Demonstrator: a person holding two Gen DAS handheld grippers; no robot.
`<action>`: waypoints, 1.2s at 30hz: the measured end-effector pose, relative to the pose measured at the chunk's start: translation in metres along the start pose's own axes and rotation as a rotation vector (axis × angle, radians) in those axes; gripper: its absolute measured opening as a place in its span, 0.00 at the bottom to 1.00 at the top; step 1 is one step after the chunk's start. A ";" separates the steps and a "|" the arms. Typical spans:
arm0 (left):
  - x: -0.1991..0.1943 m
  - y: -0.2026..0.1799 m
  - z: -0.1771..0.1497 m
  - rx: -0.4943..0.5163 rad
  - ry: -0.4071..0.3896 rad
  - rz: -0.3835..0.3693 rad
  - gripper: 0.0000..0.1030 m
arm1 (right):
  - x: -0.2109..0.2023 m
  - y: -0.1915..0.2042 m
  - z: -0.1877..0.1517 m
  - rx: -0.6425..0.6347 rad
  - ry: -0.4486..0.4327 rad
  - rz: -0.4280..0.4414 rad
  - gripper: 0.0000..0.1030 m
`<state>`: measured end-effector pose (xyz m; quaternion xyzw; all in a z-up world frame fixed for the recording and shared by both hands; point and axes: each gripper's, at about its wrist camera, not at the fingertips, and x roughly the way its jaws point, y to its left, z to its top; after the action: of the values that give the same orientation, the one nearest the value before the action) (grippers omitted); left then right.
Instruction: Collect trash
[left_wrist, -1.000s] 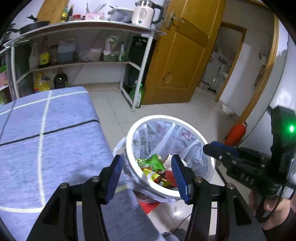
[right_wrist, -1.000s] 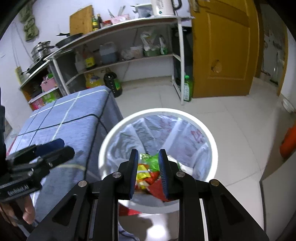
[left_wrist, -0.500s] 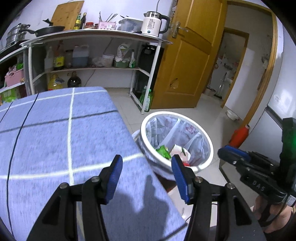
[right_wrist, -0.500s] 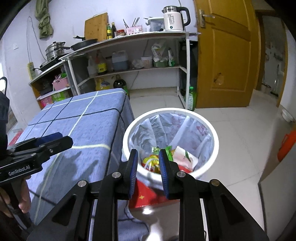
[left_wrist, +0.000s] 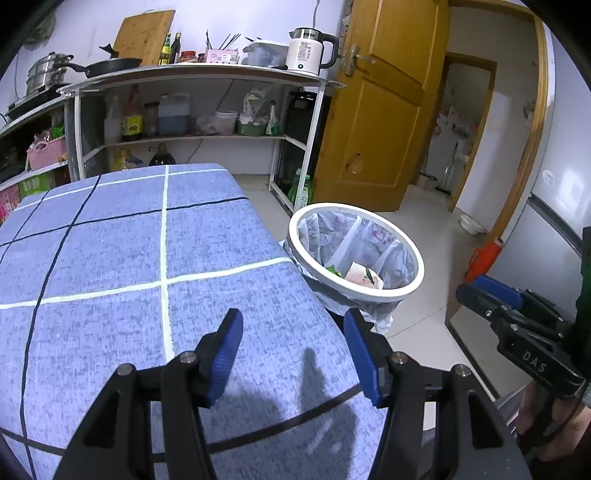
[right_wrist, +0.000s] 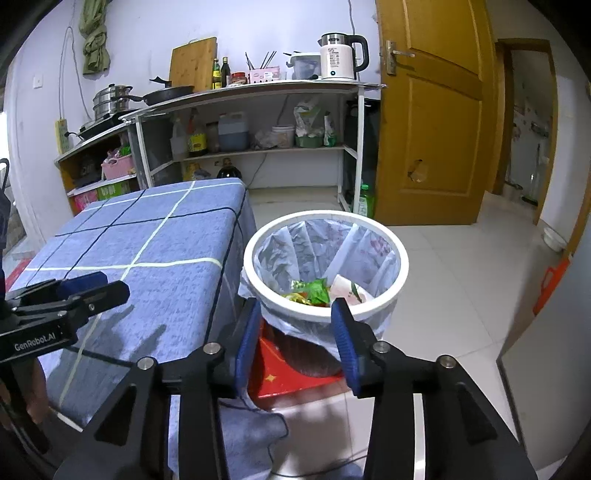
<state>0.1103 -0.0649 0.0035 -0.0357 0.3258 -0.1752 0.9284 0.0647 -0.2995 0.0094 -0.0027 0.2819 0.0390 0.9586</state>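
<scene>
A white-rimmed trash bin (left_wrist: 373, 294) (right_wrist: 400, 266) with a plastic liner stands on the floor beside the table. Green and yellow wrappers (right_wrist: 314, 290) and a white packet (left_wrist: 360, 275) lie inside it. My left gripper (left_wrist: 291, 325) hovers over the blue checked tablecloth (left_wrist: 110, 258) (right_wrist: 166, 240); its jaws are opening and nothing is between them. My right gripper (right_wrist: 295, 310) is just short of the bin's near rim, its jaws also opening and empty. Each gripper shows in the other's view: the right one (left_wrist: 480, 291), the left one (right_wrist: 96, 286).
A metal shelf rack (right_wrist: 258, 88) with a kettle, pans and bottles lines the far wall. A yellow door (left_wrist: 388, 110) is open on the right. A red box (right_wrist: 280, 380) lies under the bin. A green bottle (right_wrist: 365, 201) and an orange container (left_wrist: 484, 258) stand on the tiled floor.
Both grippers have drawn back from above the bin, which now sits farther off. The tablecloth fills more of the left view. The right jaws have spread wider.
</scene>
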 end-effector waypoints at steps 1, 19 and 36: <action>-0.001 -0.001 -0.001 0.004 -0.002 0.005 0.57 | 0.000 0.000 0.000 -0.001 -0.001 -0.001 0.40; -0.006 -0.004 -0.004 0.011 -0.032 0.039 0.57 | -0.001 -0.001 -0.001 -0.006 0.005 0.001 0.40; -0.008 -0.008 -0.004 0.029 -0.041 0.036 0.57 | 0.003 0.000 -0.001 -0.015 0.009 0.000 0.40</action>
<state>0.0998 -0.0691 0.0061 -0.0201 0.3049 -0.1623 0.9383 0.0663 -0.2992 0.0073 -0.0098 0.2859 0.0412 0.9573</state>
